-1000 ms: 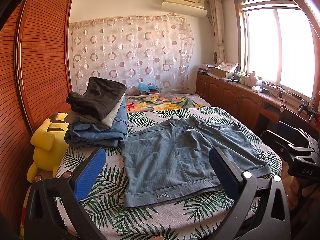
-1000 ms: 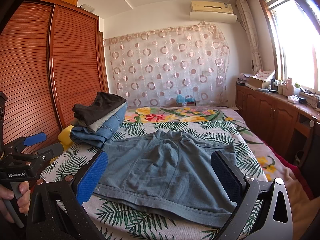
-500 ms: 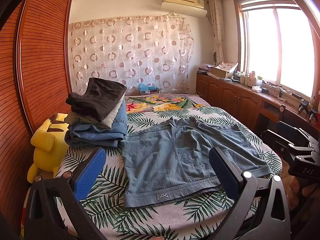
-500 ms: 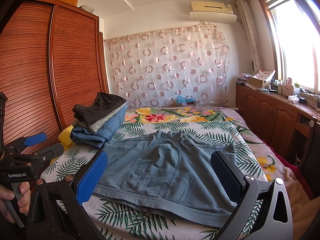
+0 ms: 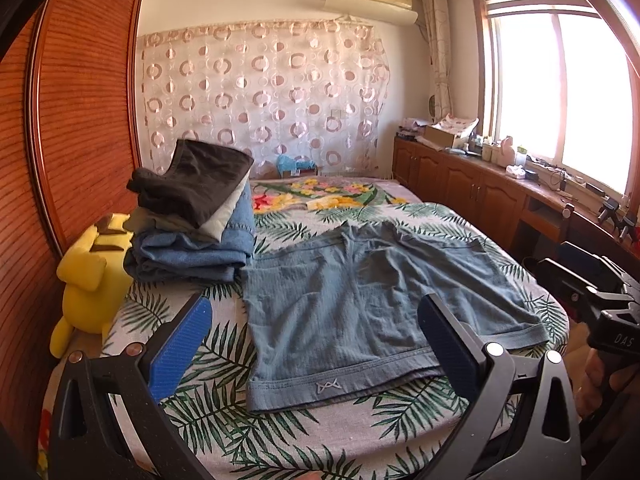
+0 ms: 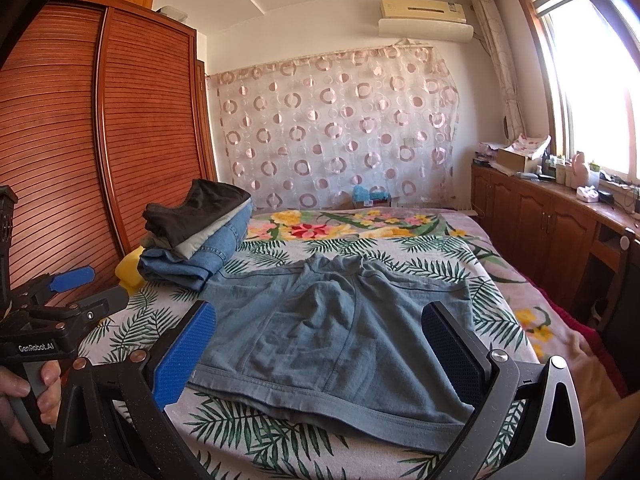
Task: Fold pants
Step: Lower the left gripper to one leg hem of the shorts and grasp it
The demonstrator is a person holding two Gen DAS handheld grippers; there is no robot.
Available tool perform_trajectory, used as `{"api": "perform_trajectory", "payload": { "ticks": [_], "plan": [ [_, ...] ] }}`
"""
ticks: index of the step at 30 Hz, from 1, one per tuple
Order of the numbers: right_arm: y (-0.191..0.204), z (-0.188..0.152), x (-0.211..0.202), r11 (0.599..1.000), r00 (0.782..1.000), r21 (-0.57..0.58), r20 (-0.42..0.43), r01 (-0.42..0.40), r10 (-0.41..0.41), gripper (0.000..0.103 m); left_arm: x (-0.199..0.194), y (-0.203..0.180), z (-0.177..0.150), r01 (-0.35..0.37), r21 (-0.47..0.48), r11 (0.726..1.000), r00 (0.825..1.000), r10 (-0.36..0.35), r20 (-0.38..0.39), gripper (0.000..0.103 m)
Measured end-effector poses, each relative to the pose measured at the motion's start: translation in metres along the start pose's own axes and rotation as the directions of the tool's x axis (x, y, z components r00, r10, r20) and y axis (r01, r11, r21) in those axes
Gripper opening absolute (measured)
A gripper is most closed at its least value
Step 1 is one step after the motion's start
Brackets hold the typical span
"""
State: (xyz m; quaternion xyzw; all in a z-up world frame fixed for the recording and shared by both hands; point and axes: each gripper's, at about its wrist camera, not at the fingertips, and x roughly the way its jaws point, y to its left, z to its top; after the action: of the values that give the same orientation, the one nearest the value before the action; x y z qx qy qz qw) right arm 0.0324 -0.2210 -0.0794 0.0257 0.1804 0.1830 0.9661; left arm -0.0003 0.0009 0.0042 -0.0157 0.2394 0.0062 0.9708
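Note:
A pair of light blue denim shorts (image 5: 360,304) lies spread flat on the leaf-print bedspread (image 5: 208,420), waistband toward me. It also shows in the right wrist view (image 6: 328,328). My left gripper (image 5: 312,344) is open and empty, held above the near edge of the bed, short of the waistband. My right gripper (image 6: 320,352) is open and empty, just before the shorts' near hem. The left gripper also shows at the left edge of the right wrist view (image 6: 60,300), held in a hand.
A stack of folded clothes (image 5: 196,224) sits on the bed's left side, beside a yellow plush toy (image 5: 92,276). A wooden wardrobe (image 6: 100,160) stands to the left. Low cabinets (image 5: 480,196) under the window run along the right.

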Motion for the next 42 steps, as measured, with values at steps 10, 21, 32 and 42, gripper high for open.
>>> {"api": "perform_trajectory", "payload": {
  "ticks": [10, 21, 32, 42],
  "plan": [
    [-0.014, -0.004, 0.007, 0.999, 0.998, -0.003, -0.047, 0.036, -0.037, 0.103, 0.026, 0.02, -0.021, -0.035, -0.002, 0.999, 0.997, 0.035, -0.074, 0.103],
    [-0.018, -0.007, 0.014, 0.996, 0.99, -0.011, -0.113, 0.088, -0.089, 0.103, 0.043, 0.041, -0.037, -0.05, -0.02, 0.999, 0.99, 0.047, -0.13, 0.103],
    [-0.01, -0.008, 0.023, 0.993, 0.967, -0.046, -0.226, 0.11, -0.118, 0.103, 0.06, 0.06, -0.06, -0.046, -0.039, 0.998, 0.978, 0.037, -0.206, 0.103],
    [-0.021, -0.009, 0.038, 0.994, 0.938, -0.038, -0.328, 0.106, -0.113, 0.103, 0.069, 0.07, -0.071, -0.021, -0.076, 0.997, 0.967, 0.001, -0.254, 0.098]
  ]
}}
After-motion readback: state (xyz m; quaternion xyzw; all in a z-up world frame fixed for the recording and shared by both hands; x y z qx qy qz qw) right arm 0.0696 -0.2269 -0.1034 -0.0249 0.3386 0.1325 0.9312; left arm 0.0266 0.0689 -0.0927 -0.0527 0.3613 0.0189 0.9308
